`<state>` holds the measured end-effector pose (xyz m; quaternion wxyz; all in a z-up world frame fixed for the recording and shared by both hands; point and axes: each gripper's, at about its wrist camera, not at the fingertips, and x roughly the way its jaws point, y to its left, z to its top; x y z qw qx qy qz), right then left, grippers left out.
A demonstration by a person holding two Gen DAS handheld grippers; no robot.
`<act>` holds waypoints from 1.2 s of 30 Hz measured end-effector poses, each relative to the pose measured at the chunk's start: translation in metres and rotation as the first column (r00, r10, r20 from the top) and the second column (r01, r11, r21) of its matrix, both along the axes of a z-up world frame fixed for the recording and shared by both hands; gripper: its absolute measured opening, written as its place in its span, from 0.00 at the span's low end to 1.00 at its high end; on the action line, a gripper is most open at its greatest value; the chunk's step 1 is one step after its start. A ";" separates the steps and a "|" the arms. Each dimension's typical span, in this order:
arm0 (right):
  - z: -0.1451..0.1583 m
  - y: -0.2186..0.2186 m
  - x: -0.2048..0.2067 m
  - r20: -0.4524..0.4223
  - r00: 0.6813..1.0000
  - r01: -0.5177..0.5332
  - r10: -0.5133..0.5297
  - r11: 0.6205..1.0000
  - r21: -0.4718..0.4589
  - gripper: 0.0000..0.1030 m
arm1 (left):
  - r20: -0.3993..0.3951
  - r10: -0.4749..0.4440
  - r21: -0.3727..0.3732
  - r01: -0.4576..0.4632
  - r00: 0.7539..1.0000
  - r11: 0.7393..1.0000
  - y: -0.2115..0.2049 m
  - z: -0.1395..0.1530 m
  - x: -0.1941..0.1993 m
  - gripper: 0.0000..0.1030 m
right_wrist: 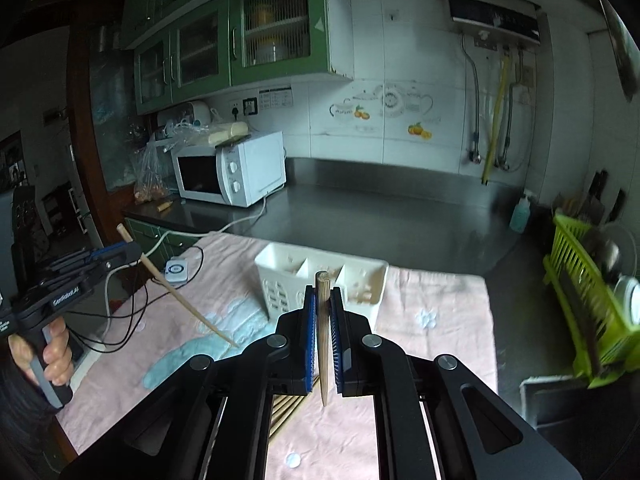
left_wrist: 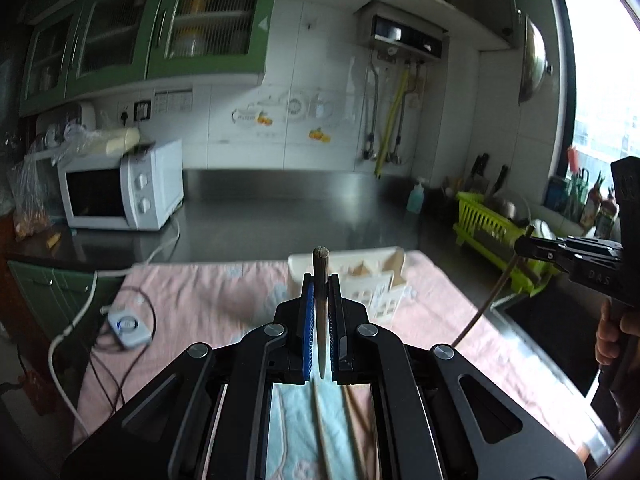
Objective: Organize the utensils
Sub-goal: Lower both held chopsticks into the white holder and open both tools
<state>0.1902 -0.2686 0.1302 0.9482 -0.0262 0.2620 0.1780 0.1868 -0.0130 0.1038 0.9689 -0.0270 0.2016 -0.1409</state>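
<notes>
Two grippers are each pinching one wooden chopstick. The left gripper (left_wrist: 320, 280) is squeezing its chopstick (left_wrist: 321, 308) tight between the blue pads, and the thick end is sticking up past the fingertips. The right gripper (right_wrist: 324, 292) is clamping the other chopstick (right_wrist: 323, 340) the same way, with the thin tip pointing down toward the near edge. Both are hanging above a pink cloth (right_wrist: 432, 312) that is lying on the steel counter (right_wrist: 380, 216). A white utensil holder (right_wrist: 320, 276) with several slots is standing on the far part of the cloth, just beyond both grippers. More chopsticks (right_wrist: 286, 410) are lying on the cloth under the right gripper. A white microwave (right_wrist: 232, 172) is sitting far to the left, and a green dish rack (right_wrist: 588, 312) is standing at the right.
</notes>
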 end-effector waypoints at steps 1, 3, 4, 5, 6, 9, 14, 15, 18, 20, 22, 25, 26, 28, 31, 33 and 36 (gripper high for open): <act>0.006 -0.001 0.002 0.006 1.000 0.002 -0.001 1.000 -0.003 0.07 | 0.015 0.002 0.000 -0.002 1.000 1.000 -0.002 0.008 0.003 0.05; 0.020 -0.004 0.006 0.022 1.000 0.002 -0.002 1.000 -0.004 0.07 | 0.036 0.003 -0.007 -0.002 0.999 1.000 -0.004 0.020 0.009 0.05; 0.027 -0.005 0.010 0.031 0.999 0.003 -0.003 1.000 -0.005 0.07 | 0.051 0.005 -0.012 -0.004 0.999 1.000 -0.006 0.029 0.013 0.05; 0.034 -0.007 0.012 0.041 0.999 0.006 -0.006 1.000 -0.001 0.07 | 0.062 0.004 -0.022 -0.002 0.998 1.000 -0.006 0.037 0.017 0.05; 0.043 -0.008 0.015 0.055 0.998 0.007 -0.007 1.000 0.002 0.07 | 0.069 0.003 -0.032 -0.001 0.998 1.000 -0.006 0.042 0.019 0.05; 0.066 -0.011 0.024 0.098 0.995 0.020 -0.020 1.000 0.000 0.07 | 0.097 0.017 -0.065 -0.011 0.995 0.998 -0.002 0.062 0.031 0.05; 0.082 -0.008 0.049 0.133 0.990 0.037 -0.036 0.999 -0.001 0.07 | 0.141 0.074 -0.090 -0.061 0.987 0.994 0.000 0.080 0.059 0.05; 0.083 -0.007 0.055 0.138 0.990 0.039 -0.039 0.999 0.002 0.07 | 0.141 0.073 -0.103 -0.059 0.987 0.993 0.001 0.080 0.065 0.05; 0.079 -0.005 0.073 0.133 0.990 0.038 -0.039 0.999 0.009 0.07 | 0.143 0.084 -0.117 -0.067 0.986 0.991 -0.001 0.076 0.081 0.05; 0.077 -0.002 0.085 0.130 0.991 0.040 -0.041 0.999 0.010 0.07 | 0.144 0.089 -0.122 -0.072 0.986 0.990 -0.002 0.071 0.089 0.05; 0.070 0.000 0.096 0.125 0.991 0.044 -0.045 0.999 0.008 0.07 | 0.149 0.094 -0.120 -0.076 0.984 0.990 -0.004 0.065 0.097 0.05; 0.058 0.004 0.110 0.117 0.992 0.045 -0.046 0.999 0.010 0.07 | 0.144 0.110 -0.106 -0.095 0.984 0.990 -0.008 0.056 0.110 0.05; 0.052 0.005 0.115 0.112 0.993 0.047 -0.047 0.999 0.007 0.07 | 0.142 0.108 -0.104 -0.094 0.984 0.990 -0.008 0.054 0.112 0.05; 0.041 0.006 0.125 0.089 0.995 0.046 -0.046 0.999 0.009 0.07 | 0.127 0.115 -0.088 -0.104 0.985 0.991 -0.011 0.047 0.119 0.05; 0.021 0.007 0.138 0.055 0.997 0.054 -0.054 0.999 0.007 0.07 | 0.097 0.119 -0.068 -0.112 0.988 0.991 -0.013 0.034 0.129 0.05; 0.010 0.006 0.144 0.033 0.997 0.063 -0.064 0.998 0.008 0.07 | 0.075 0.115 -0.065 -0.110 0.990 0.992 -0.013 0.027 0.135 0.05; -0.005 0.004 0.150 0.002 0.997 0.071 -0.071 0.997 0.005 0.07 | 0.026 0.109 -0.054 -0.107 0.994 0.993 -0.012 0.015 0.144 0.05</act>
